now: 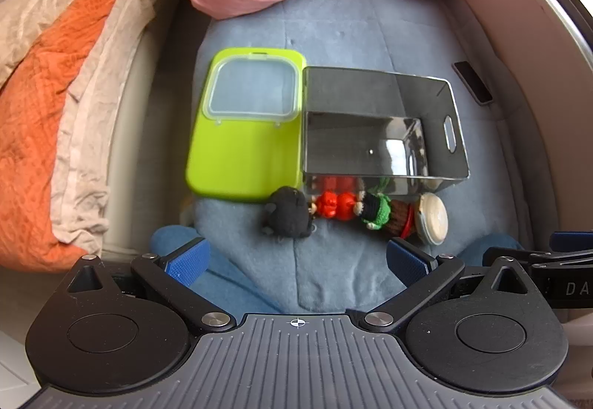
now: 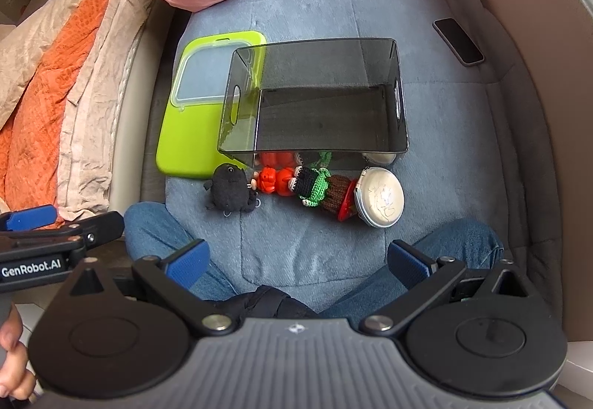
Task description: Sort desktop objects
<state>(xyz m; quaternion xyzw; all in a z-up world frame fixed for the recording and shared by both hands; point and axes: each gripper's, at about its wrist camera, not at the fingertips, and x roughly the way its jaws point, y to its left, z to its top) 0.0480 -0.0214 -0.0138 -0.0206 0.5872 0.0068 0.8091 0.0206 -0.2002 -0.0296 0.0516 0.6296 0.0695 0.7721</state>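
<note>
The smoky clear bin (image 2: pixel 315 97) sits empty on the blue blanket (image 2: pixel 315 253), touching a lime lid (image 1: pixel 241 134) with a clear window. Along its near wall lie a black plush (image 2: pixel 229 192), orange figure (image 2: pixel 276 181), green crochet doll (image 2: pixel 315 188) and round tin (image 2: pixel 380 197), partly mirrored in the wall. Both the left tongs (image 1: pixel 296 260) and the right tongs (image 2: pixel 298 260) hang wide, holding nothing.

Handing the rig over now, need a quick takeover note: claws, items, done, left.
Left claw: open, empty, held short of the toy row.
Right claw: open, empty, also held back.
Grey bin: empty, on the blue mat, green lid lying flat at its left.
In a row along the bin's near side: black plush, orange figure, green knit doll, brown knit piece, round white case.
Phone lies far right.
Done: nothing sorted yet.
Left: likely every toy into the bin.
</note>
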